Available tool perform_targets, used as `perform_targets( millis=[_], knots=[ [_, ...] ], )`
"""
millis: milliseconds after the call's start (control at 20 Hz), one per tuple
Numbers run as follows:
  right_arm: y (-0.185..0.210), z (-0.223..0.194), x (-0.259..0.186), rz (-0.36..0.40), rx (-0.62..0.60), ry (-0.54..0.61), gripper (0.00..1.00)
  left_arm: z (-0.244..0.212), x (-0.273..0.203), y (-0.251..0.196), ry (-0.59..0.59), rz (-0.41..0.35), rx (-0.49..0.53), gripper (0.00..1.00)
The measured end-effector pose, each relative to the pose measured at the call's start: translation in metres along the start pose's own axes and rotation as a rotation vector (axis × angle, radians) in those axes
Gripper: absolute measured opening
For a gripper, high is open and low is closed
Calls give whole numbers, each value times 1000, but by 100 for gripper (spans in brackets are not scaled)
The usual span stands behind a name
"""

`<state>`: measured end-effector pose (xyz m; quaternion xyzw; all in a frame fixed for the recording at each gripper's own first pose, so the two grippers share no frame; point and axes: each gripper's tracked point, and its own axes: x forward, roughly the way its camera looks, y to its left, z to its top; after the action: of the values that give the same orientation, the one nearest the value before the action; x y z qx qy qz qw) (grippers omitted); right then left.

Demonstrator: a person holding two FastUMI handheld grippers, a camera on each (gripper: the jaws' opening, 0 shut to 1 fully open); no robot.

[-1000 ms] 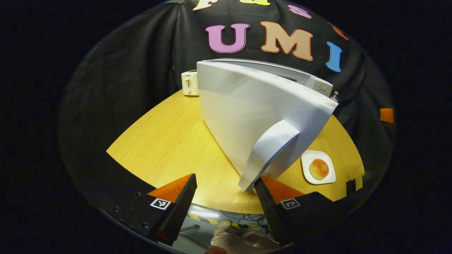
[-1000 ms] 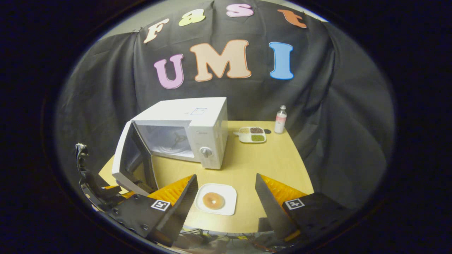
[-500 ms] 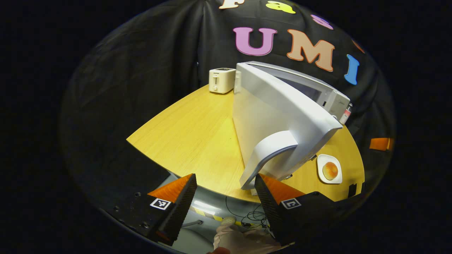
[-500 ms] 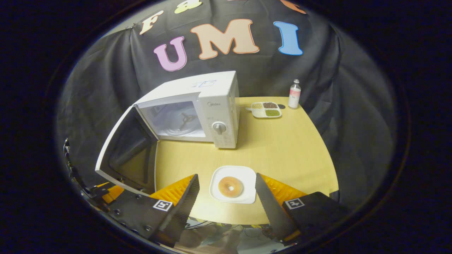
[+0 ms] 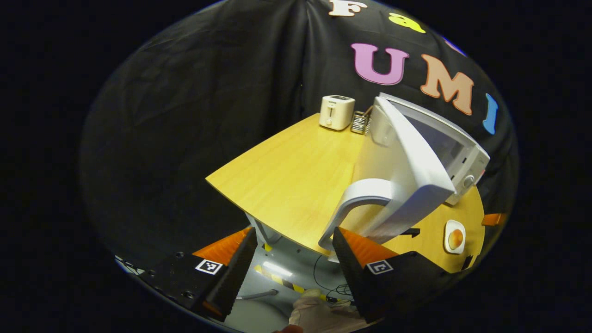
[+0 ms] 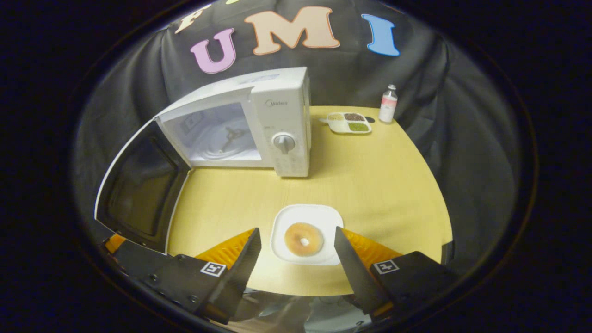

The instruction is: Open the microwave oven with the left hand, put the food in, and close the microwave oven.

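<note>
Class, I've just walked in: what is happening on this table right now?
A person works two handheld grippers. The microwave door stands wide open, its handle just ahead of the open left gripper. The right gripper, jaws apart, hovers over the plate with the donut, not yet picked up.

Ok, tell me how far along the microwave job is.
Done: the microwave door stands wide open, cavity empty. In hand: the left claw is open with the door handle next to one finger, not clamped; the right claw hangs open over the plate with the bun, not gripping it. Left: lift the plate, set it inside, close the door.
</note>
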<state>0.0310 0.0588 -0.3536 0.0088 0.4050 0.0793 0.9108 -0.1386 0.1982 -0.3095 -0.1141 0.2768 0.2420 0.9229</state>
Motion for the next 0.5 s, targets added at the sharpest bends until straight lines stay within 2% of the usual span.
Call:
perform_targets(
  millis=[150, 250, 300, 350, 500],
  knots=[
    [4, -14, 20, -24, 27, 57, 99, 29, -2, 25, -52, 20, -42, 97],
    [9, -25, 33, -27, 56, 110, 99, 52, -3, 41, -96, 27, -30, 97],
    [11, -30, 38, -30, 67, 133, 94, 63, -3, 48, -115, 34, -15, 97],
    [12, -35, 44, -35, 70, 151, 99, 74, -4, 56, -142, 45, 2, 97],
    [4, -45, 55, -72, 36, 191, 99, 107, -13, 66, -219, 69, 26, 97]
  ],
)
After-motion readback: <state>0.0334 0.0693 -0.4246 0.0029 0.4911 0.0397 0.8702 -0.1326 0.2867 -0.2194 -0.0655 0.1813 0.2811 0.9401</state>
